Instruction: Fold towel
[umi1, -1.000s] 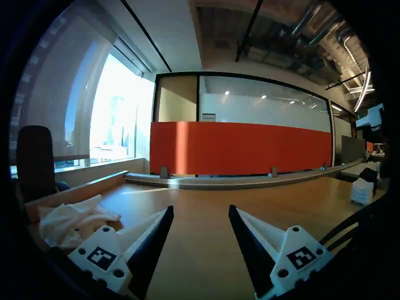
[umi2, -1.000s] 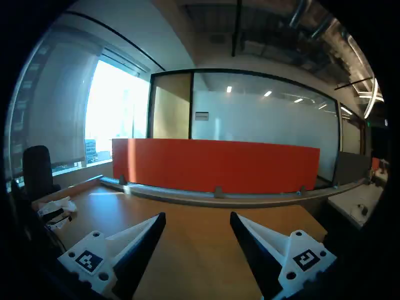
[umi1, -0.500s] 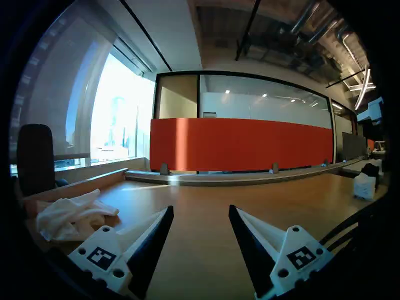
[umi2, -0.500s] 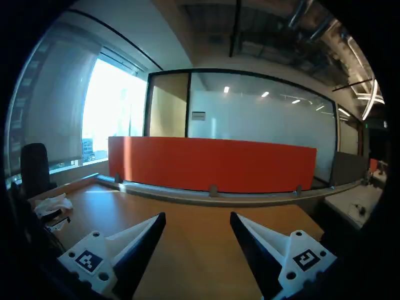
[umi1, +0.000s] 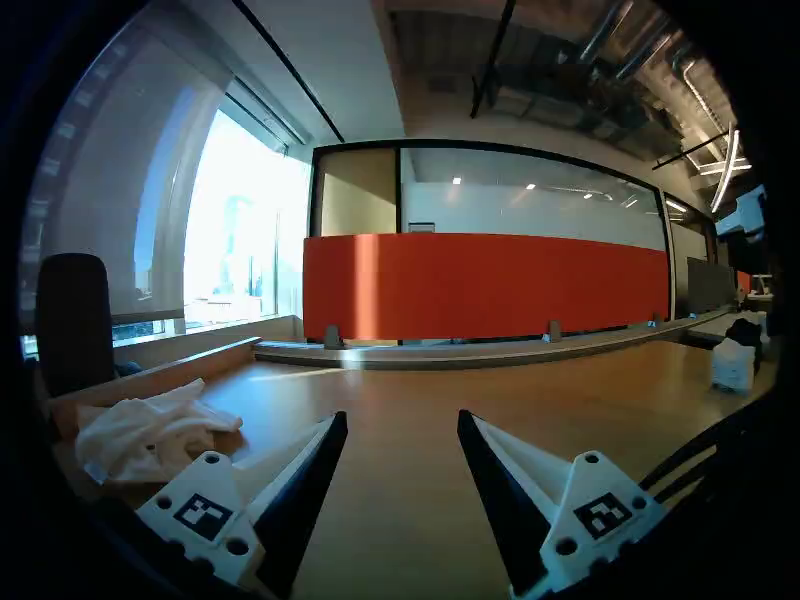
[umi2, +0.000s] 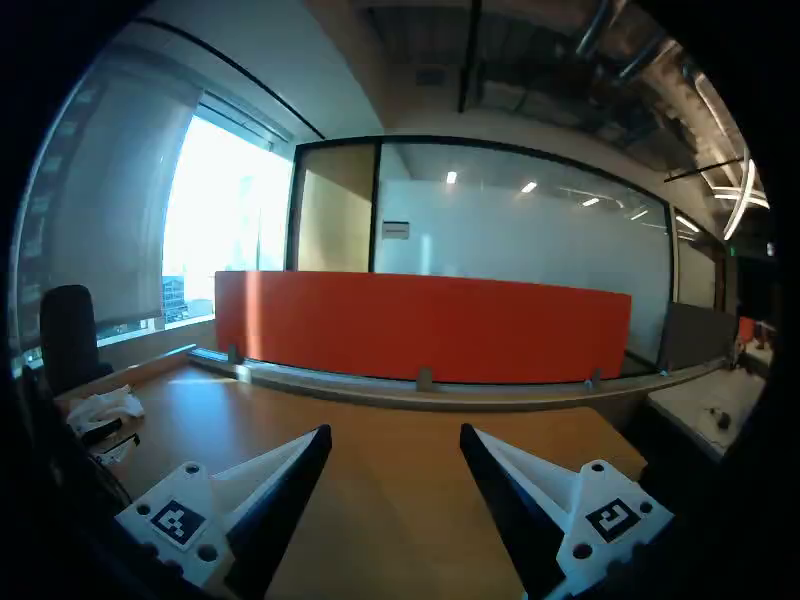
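Left gripper hovers over the long light-brown wooden table, jaws wide, nothing between them. Right gripper, same story: spread wide, empty. The crumpled white cloth towel lies on the table, near the left gripper's left-hand finger.
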